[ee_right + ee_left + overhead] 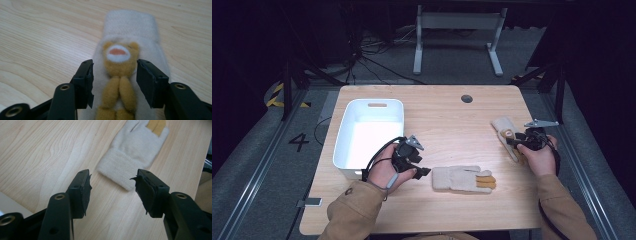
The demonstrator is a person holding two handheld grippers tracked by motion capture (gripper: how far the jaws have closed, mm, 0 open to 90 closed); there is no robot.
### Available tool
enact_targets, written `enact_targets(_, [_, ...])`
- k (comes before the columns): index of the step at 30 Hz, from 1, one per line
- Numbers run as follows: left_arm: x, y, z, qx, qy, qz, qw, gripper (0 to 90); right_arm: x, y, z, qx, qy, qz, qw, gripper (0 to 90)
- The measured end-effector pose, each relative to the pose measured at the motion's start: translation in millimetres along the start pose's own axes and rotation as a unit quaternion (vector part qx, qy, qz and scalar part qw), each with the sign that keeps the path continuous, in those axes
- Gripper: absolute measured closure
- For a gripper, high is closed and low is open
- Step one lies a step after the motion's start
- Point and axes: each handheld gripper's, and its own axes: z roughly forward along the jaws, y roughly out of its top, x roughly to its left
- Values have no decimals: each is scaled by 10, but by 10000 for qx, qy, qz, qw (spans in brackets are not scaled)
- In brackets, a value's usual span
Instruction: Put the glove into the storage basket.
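While both hands rest low over wooden table [447,210], each gripper faces own cream glove. Left gripper [112,187]: jaws apart, nothing between pads; near glove [135,152] lies flat just ahead, ribbed cuff toward jaws, not touching, tan fingers pointing away. White bin [343,145] close behind left hand. Right gripper [115,80]: jaws apart, straddling tan bear patch on far glove [130,27]; pads stand either side of patch, not pressing; cuff beyond jaw tips.
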Motion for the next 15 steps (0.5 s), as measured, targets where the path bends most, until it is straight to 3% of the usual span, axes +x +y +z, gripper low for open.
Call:
enact_targets(4, [3,-6,11,10,-17,-9,10000,466,-38,-39,30,53,-123,107,9999,488])
enact_targets(13, [15,-10,12,12,-19,-23,10000,466,-51,-73,85,301,-150,164,9993,484])
enact_targets(15, [20,-11,12,13,-15,-26,10000,466,-33,-66,80,404,-205,198,9988,521])
